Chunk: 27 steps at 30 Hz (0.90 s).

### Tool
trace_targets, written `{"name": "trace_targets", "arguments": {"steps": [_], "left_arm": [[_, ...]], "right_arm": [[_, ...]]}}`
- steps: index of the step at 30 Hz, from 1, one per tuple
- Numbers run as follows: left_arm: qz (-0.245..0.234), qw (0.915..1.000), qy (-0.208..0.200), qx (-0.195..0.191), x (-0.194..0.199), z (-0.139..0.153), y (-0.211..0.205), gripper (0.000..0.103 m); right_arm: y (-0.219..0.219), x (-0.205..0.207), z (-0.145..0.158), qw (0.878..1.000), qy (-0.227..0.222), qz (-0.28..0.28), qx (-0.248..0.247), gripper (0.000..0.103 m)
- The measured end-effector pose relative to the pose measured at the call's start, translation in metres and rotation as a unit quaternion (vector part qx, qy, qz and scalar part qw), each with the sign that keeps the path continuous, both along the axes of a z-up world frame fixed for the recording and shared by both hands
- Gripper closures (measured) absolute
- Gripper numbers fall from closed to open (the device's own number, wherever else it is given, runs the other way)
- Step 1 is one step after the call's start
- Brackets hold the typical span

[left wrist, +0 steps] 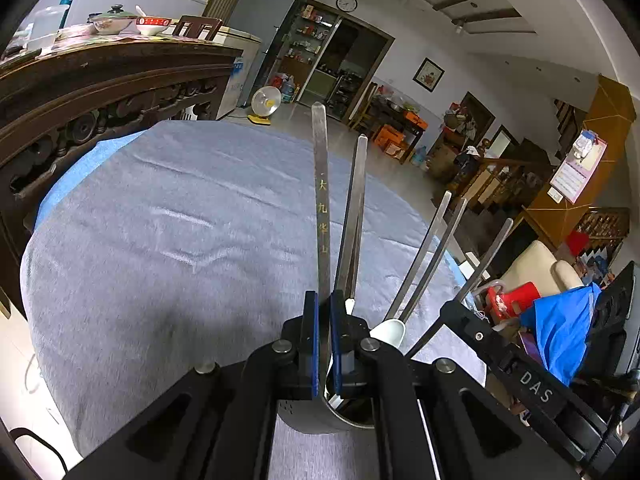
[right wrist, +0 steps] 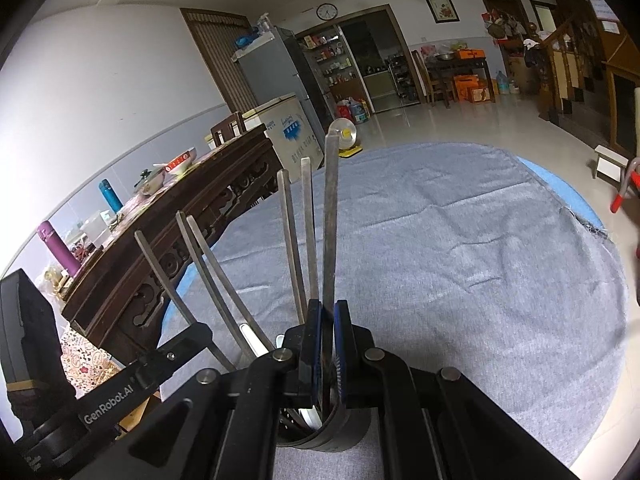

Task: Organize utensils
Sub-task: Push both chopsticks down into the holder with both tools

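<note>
A dark metal utensil holder (left wrist: pixel 340 416) stands on the grey tablecloth close under both cameras; it also shows in the right wrist view (right wrist: pixel 340 432). Several steel handles stick up out of it. My left gripper (left wrist: pixel 324 312) is shut on a flat steel handle with gold characters (left wrist: pixel 321 184). A white spoon (left wrist: pixel 390 330) rests in the holder beside it. My right gripper (right wrist: pixel 327 316) is shut on a flat steel handle (right wrist: pixel 331 208). The other gripper's black body shows in the left wrist view (left wrist: pixel 516 364) and in the right wrist view (right wrist: pixel 132 380).
The grey cloth (left wrist: pixel 180 220) covers a round table (right wrist: pixel 460 260). A carved dark wooden sideboard (left wrist: pixel 100 92) with bowls and bottles stands to the left (right wrist: pixel 180 232). A blue cloth (left wrist: pixel 560 320) and red stool lie at the right.
</note>
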<state>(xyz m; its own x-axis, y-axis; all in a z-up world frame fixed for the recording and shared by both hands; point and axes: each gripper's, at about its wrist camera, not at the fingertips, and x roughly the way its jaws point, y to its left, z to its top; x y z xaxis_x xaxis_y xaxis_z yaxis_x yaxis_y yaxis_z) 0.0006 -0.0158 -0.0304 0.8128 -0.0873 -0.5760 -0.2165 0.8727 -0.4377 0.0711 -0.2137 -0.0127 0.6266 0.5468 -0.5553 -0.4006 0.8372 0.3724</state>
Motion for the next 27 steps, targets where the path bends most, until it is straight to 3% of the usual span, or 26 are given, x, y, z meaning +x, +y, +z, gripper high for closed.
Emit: {"name": "trace_targets", "arguments": {"steps": [27], "left_arm": [[-0.015, 0.9998, 0.010, 0.006, -0.005, -0.004, -0.009, 0.097]], "right_arm": [[-0.003, -0.013, -0.005, 1.000, -0.013, 0.011, -0.013, 0.096]]}}
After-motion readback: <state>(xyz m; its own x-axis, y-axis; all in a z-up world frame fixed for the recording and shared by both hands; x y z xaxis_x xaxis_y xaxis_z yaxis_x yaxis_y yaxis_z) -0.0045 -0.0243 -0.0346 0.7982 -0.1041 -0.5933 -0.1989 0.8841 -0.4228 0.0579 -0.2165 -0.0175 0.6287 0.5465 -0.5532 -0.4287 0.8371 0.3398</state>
